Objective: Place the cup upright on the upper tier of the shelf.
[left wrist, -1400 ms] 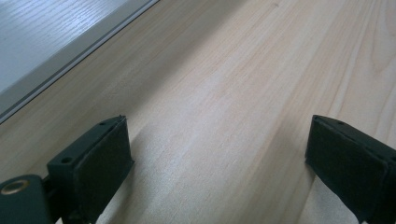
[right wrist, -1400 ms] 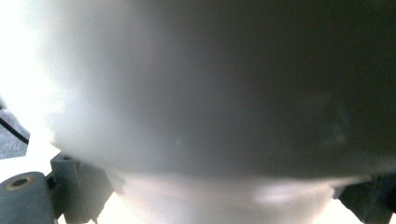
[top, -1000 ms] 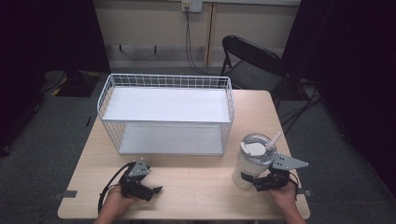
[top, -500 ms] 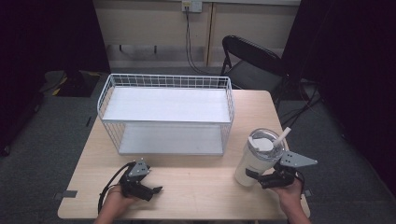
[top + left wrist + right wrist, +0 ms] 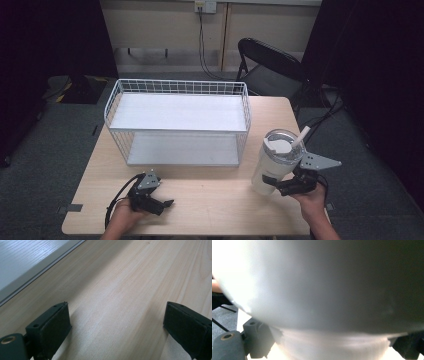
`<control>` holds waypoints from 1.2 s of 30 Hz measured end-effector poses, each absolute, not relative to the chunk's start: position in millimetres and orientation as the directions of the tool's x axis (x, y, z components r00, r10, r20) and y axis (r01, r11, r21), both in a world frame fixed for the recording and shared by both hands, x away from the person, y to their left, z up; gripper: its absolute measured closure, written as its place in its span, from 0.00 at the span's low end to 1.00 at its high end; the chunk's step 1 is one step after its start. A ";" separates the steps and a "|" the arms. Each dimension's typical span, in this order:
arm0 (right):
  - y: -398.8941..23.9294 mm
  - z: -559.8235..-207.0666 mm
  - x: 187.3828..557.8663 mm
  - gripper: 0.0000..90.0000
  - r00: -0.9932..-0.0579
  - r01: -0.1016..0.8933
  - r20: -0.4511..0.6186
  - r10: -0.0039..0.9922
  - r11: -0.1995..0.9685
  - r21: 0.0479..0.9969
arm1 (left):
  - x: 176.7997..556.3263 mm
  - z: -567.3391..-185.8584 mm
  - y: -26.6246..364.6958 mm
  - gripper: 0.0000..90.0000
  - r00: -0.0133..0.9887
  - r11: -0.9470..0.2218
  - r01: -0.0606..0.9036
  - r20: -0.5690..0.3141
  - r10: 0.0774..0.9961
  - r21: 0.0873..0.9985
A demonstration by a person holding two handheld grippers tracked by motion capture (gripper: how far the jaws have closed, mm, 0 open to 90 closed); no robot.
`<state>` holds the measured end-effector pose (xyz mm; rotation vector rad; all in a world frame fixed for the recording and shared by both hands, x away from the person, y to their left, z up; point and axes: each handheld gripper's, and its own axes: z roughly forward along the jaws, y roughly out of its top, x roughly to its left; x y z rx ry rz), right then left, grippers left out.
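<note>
Dark curtains and grey carpet surround a pale wooden desk [image 5: 210, 200], with a black folding chair [image 5: 270, 65] standing beyond its far right corner and cables hanging from a wall socket [image 5: 206, 6] behind. A white wire basket shelf [image 5: 177, 120] with two white boards, one above the other, takes up the far half of the desk, closer to the left edge than the right. Near the right edge, toward the near side, a white tumbler [image 5: 275, 162] with a clear lid and a white straw [image 5: 299, 136] leans a little to the left, and its base appears to be on or just above the wood (the high view does not settle which). The right gripper [image 5: 285, 186] has its jaws clamped on the tumbler's lower part, with the grey three-cornered plate above the person's right hand [image 5: 311, 200]; in the right gripper view the tumbler's pale wall [image 5: 317, 285] bulges close to the lens, narrowing between the two black jaws. The left gripper [image 5: 161, 204] lies low near the near left corner, held in the left hand [image 5: 125, 217], its cable looping beside it. In the left gripper view its jaws stand wide apart with bare wood between them, and the lower board of the shelf [image 5: 22, 257] shows at the upper left.
</note>
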<state>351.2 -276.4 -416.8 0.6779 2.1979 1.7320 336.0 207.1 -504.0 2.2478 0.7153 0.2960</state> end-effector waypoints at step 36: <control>-238.8 -351.5 372.2 0.11 -0.892 0.208 0.107 0.438 0.188 0.960 | 336.0 -504.0 207.1 0.07 0.817 -0.566 0.405 -0.007 0.576 0.718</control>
